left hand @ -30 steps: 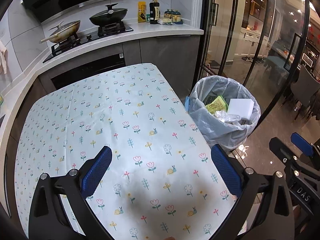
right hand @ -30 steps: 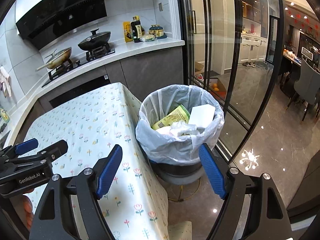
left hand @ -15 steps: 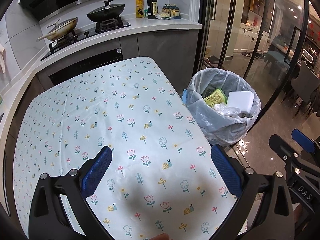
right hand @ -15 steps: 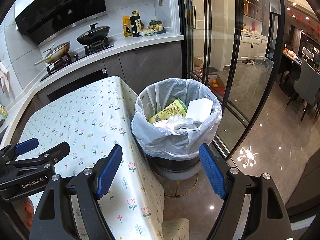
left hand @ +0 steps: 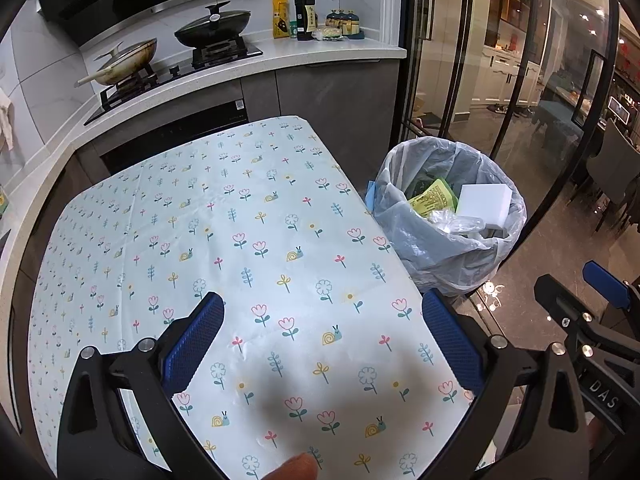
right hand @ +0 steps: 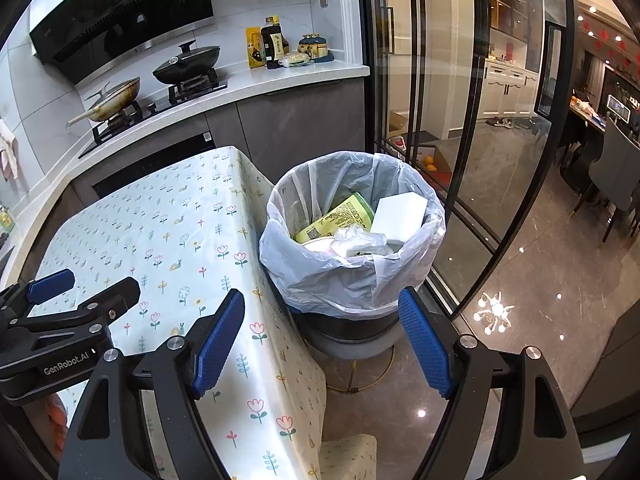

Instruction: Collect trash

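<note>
A trash bin lined with a clear plastic bag (right hand: 352, 276) (left hand: 444, 256) stands on the floor at the table's right edge. Inside lie a yellow-green packet (right hand: 340, 216) (left hand: 434, 196), a white block (right hand: 400, 210) (left hand: 484, 200) and crumpled clear plastic (right hand: 360, 240). My left gripper (left hand: 322, 344) is open and empty above the near part of the table with the floral cloth (left hand: 224, 232). My right gripper (right hand: 322, 344) is open and empty, in front of the bin and above the floor. The left gripper also shows in the right wrist view (right hand: 80, 296).
A kitchen counter (left hand: 280, 60) with a stove, two pans (left hand: 212, 32) and bottles (left hand: 304, 14) runs behind the table. Glass sliding doors (right hand: 460, 120) stand right of the bin. A stool corner (right hand: 348, 456) sits below the table edge.
Both grippers have drawn back and up from the table and bin, so the counter and bin sit lower in view. Both stay open and empty.
</note>
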`<state>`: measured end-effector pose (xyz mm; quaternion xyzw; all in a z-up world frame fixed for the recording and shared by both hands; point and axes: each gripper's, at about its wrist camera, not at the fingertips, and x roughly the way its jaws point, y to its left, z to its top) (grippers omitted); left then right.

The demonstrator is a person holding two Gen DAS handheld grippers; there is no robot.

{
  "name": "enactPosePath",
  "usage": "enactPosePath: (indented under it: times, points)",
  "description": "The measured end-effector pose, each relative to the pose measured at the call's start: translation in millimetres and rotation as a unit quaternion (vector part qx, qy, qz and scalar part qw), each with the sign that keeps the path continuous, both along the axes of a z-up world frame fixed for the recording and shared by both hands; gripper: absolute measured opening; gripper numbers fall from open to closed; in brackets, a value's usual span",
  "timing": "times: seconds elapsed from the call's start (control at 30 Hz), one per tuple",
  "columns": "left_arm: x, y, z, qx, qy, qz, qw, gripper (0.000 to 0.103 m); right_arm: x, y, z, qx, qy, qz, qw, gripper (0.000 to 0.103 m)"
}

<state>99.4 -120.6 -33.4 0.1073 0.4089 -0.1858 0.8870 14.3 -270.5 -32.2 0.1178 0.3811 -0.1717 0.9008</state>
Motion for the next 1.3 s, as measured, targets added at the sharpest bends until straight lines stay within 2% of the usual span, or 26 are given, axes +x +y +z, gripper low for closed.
enactPosePath:
  times: [0.57, 1.2, 1.3]
  points:
    - [0.4, -9.9, -3.8, 0.004, -0.009, -0.007, 0.9999, 0.095, 4.1, -3.7, -6.1, 0.001, 0.005, 0.0, 1.0, 0.076]
    - [6.3, -15.4, -16.8, 0.017, 0.008, 0.003, 0.9998, 0.095, 9.7, -8.5, -16.6, 0.003, 0.017, -0.001, 1.0, 0.076]
    - [6.3, -15.9, -18.5, 0.018, 0.011, 0.003, 0.9998, 0.095, 10.6, -9.2, -18.0, 0.004, 0.017, 0.0, 1.0, 0.08]
